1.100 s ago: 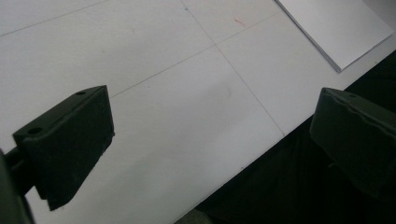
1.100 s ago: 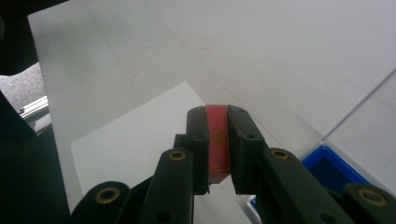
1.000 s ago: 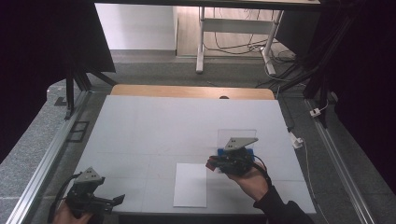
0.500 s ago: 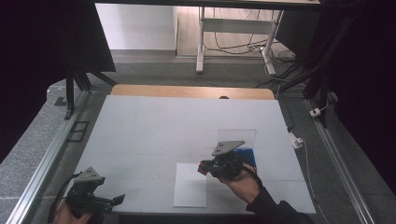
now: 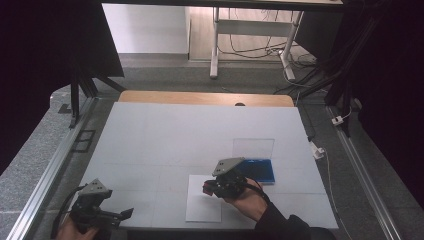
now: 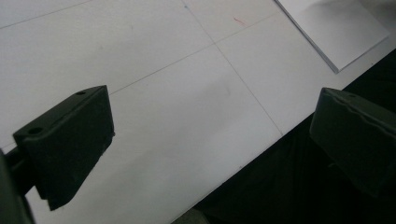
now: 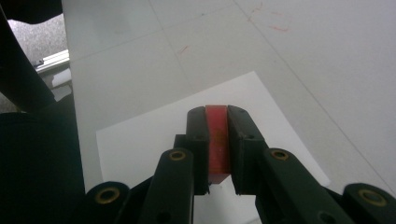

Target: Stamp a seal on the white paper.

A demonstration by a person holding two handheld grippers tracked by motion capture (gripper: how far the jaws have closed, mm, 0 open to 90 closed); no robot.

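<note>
partly hidden: red piece [image 7: 217,140] | clamped in right hand-held gripper [image 7: 217,122]

sheet [image 5: 203,206] left of box [image 5: 256,170]

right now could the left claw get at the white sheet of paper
Probably yes. The left claw stands open at the table's near left corner, holding nothing, and bare tabletop lies between it and the white sheet of paper. The right claw hovers over the sheet's far end.
</note>
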